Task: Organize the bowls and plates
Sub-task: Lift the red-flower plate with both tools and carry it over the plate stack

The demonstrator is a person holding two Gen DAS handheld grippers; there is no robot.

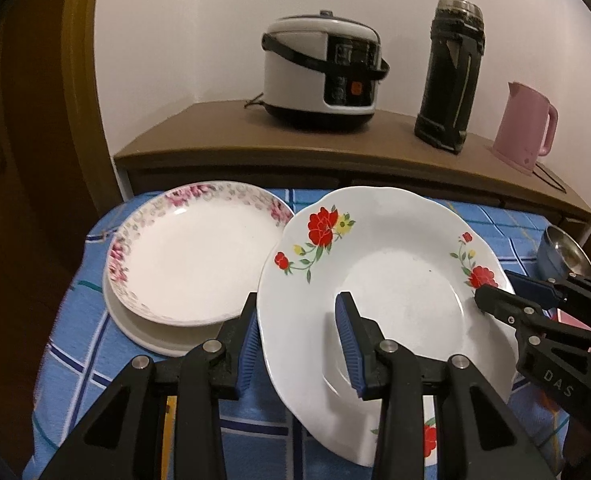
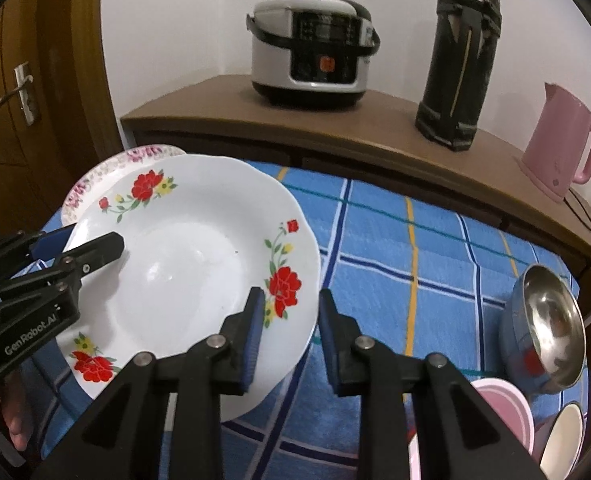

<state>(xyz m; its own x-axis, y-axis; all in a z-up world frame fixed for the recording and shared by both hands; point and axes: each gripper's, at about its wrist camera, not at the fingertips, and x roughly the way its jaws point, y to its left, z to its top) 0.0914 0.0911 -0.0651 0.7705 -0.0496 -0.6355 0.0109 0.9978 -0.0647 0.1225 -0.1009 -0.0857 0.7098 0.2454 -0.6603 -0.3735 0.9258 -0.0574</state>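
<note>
A white plate with red flowers (image 1: 375, 264) hangs tilted above the blue checked tablecloth (image 2: 415, 248). My left gripper (image 1: 299, 340) is shut on its near rim, one pad on top and one beneath. From the right, my right gripper (image 1: 495, 286) clamps the opposite rim. In the right wrist view my right gripper (image 2: 291, 316) pinches the same plate (image 2: 183, 264), and my left gripper (image 2: 91, 238) bites its far edge. A pink-flowered plate (image 1: 191, 252) rests on a plain white plate (image 1: 155, 336) at the left. A steel bowl (image 2: 551, 320) lies on its side at the right.
Pink bowls (image 2: 503, 412) and a white bowl (image 2: 563, 440) sit at the near right. Behind the table a wooden sideboard (image 1: 215, 132) carries a rice cooker (image 1: 323, 76), a black flask (image 1: 451, 76) and a pink kettle (image 1: 527, 128). A door (image 2: 19, 92) stands at the left.
</note>
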